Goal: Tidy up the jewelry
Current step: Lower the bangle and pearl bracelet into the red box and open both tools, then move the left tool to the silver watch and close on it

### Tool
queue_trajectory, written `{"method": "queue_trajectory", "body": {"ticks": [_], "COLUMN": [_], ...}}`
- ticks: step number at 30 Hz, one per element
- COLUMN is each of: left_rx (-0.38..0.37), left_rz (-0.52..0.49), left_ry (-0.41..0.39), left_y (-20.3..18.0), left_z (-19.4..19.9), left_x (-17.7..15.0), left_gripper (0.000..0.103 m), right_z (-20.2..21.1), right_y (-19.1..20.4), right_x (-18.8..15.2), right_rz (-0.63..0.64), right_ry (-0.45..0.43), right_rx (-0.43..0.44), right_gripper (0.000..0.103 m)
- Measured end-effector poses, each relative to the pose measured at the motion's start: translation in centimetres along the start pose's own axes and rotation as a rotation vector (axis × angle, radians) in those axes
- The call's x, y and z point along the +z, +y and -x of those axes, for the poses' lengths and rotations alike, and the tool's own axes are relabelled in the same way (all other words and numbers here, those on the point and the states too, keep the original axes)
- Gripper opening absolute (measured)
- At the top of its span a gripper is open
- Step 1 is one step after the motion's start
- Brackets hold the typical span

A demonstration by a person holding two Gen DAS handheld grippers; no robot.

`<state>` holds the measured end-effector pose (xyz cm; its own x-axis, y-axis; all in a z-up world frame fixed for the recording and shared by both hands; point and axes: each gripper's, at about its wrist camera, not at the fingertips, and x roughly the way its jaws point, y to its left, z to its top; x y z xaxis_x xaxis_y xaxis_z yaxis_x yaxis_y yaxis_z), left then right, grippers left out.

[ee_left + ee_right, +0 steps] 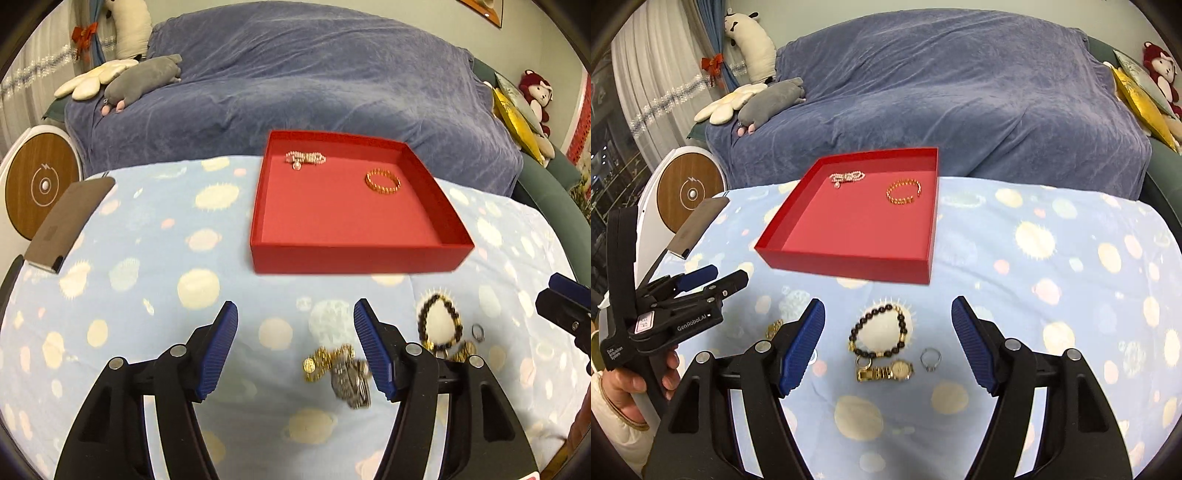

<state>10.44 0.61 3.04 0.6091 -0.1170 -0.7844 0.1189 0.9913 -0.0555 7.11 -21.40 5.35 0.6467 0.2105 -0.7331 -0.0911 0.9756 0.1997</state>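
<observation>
A red tray (354, 254) (846, 264) holds a pearl necklace (304, 158) (846, 177) and a gold bead bracelet (383, 181) (904, 192). On the blue cloth lie a dark bead bracelet (439, 325) (879, 332), a gold watch (886, 371), a silver ring (477, 331) (930, 359), and a gold chain with a silver watch (338, 371). My left gripper (293, 350) is open above the cloth, the chain by its right finger. My right gripper (888, 347) is open around the dark bracelet, gold watch and ring.
A grey phone (66, 225) (698, 225) lies at the cloth's left edge. A round white and wood device (40, 184) stands left of it. A blue-covered sofa (295, 81) with plush toys is behind the table.
</observation>
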Motion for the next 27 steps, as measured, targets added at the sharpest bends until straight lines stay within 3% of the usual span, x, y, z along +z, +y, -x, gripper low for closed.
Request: {"method": "queue_trajectory", "body": {"ticks": [5, 10, 13, 20, 27], "left_rx": [-0.033, -0.029, -0.061, -0.038, -0.021], "left_rz": [0.002, -0.102, -0.103, -0.111, -0.108], "left_ry": [0.036, 0.040, 0.051, 0.023, 0.027], "left_y": [-1.2, -3.2, -3.6, -3.7, -3.3], "left_z": [0.0, -1.3, -1.8, -2.7, -3.8], "left_x": [-4.4, -6.5, -7.0, -6.8, -7.0], "left_gripper": [0.063, 0.063, 0.063, 0.062, 0.044], "right_z": [-0.7, -2.2, -2.7, -3.3, -3.8], "right_y": [-0.7, -1.0, -1.3, -0.5, 0.1], "right_x": [-3.7, -5.5, -6.2, -6.6, -6.6], "right_rz": [-0.038, -0.012, -0.016, 0.013, 0.028], "right_ry": [0.057, 0.100, 0.117, 0.134, 0.147], "right_rx": [0.007, -0.024, -0.018, -0.004, 0.008], "right_gripper": [0.069, 0.069, 0.069, 0.069, 0.069]}}
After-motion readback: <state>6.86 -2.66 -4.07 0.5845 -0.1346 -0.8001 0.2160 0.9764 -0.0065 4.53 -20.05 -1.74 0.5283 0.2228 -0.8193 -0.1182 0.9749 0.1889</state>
